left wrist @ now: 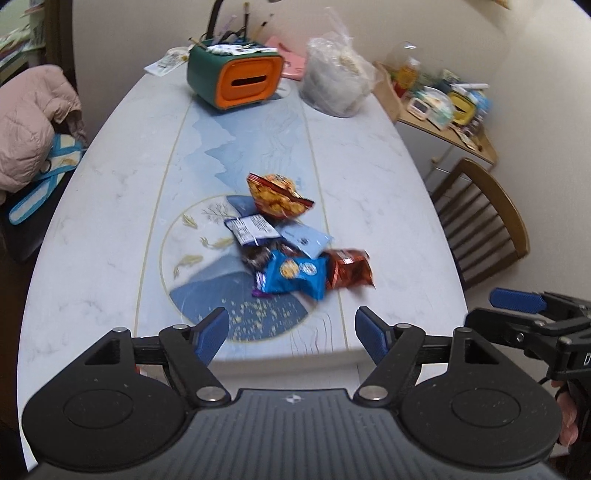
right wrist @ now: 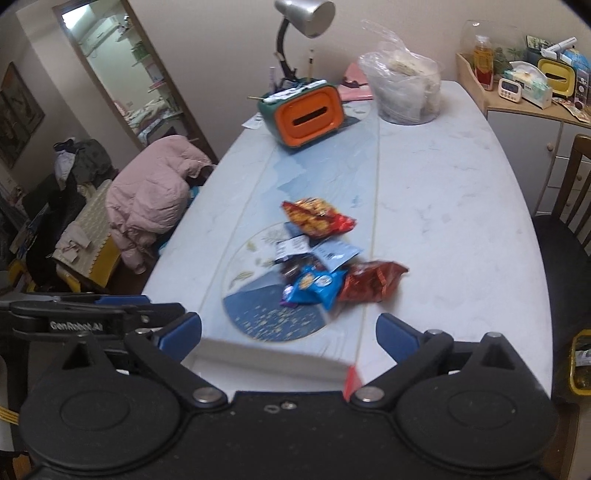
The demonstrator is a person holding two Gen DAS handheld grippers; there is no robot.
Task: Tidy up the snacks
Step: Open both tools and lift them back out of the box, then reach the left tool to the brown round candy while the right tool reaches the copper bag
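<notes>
Several snack packets lie in a loose heap on the pale blue table (left wrist: 369, 177) (right wrist: 443, 206). An orange chip bag (left wrist: 277, 195) (right wrist: 314, 216) is farthest. A blue cookie packet (left wrist: 295, 272) (right wrist: 317, 284) and a red-brown packet (left wrist: 347, 272) (right wrist: 371, 281) lie nearest. My left gripper (left wrist: 291, 328) hangs open above the table's near edge, short of the heap, nothing between its blue pads. My right gripper (right wrist: 290, 332) is open wide, also short of the heap and holding nothing. One blue finger of the right gripper shows at the right edge of the left wrist view.
A green and orange box (left wrist: 236, 79) (right wrist: 308, 110) with pens stands at the far end, beside a clear plastic bag (left wrist: 336, 85) (right wrist: 404, 88) and a desk lamp (right wrist: 304, 18). A wooden chair (left wrist: 476, 221) stands right. A pink jacket (right wrist: 155, 192) lies left.
</notes>
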